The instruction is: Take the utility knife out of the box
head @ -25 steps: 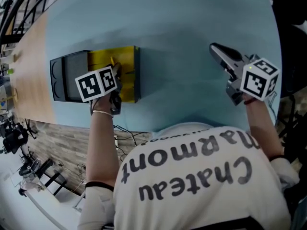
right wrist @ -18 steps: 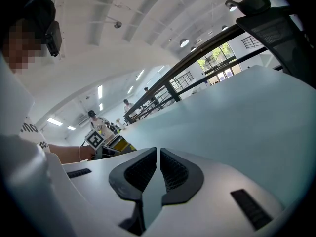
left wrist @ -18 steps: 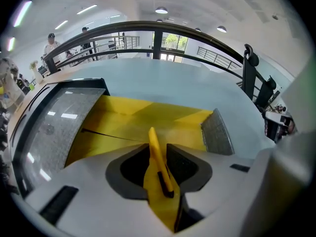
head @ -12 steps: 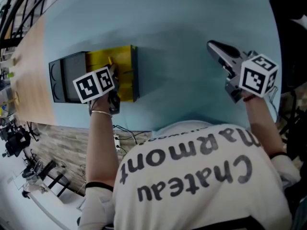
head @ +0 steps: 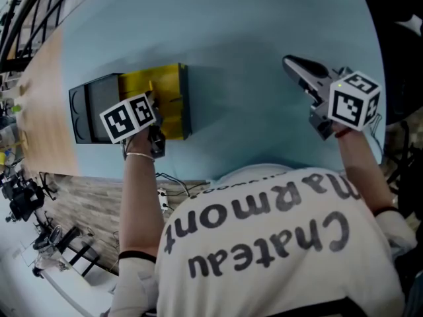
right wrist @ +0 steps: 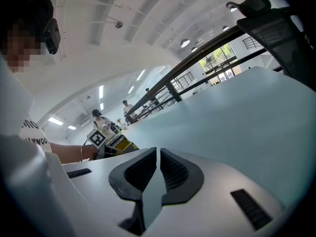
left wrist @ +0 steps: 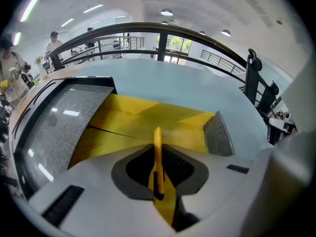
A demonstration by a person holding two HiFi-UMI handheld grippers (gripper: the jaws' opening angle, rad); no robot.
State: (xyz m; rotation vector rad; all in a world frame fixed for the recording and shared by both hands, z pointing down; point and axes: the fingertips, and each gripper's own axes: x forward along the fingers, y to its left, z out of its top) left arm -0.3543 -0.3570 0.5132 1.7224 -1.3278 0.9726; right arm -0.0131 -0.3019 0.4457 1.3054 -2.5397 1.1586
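Observation:
A black box (head: 92, 107) with a yellow inside (head: 168, 88) lies open on the pale blue table (head: 238, 32). My left gripper (head: 157, 103) points steeply down into its yellow part. In the left gripper view the yellow utility knife (left wrist: 157, 137) stands edge-on between the jaws of the left gripper (left wrist: 158, 153), which are closing, and the pads meet its sides. The yellow floor (left wrist: 128, 125) and a grey foam strip (left wrist: 217, 132) lie behind it. My right gripper (head: 292, 63) hangs over bare table at the right. In its own view the right gripper (right wrist: 158, 154) is shut on nothing.
The box's grey lid panel (left wrist: 59, 127) lies to the left of the yellow part. A wooden strip (head: 39, 98) borders the table at the left. A black office chair (right wrist: 276, 28) stands beyond the table's far right. People stand far off near a railing (right wrist: 163, 95).

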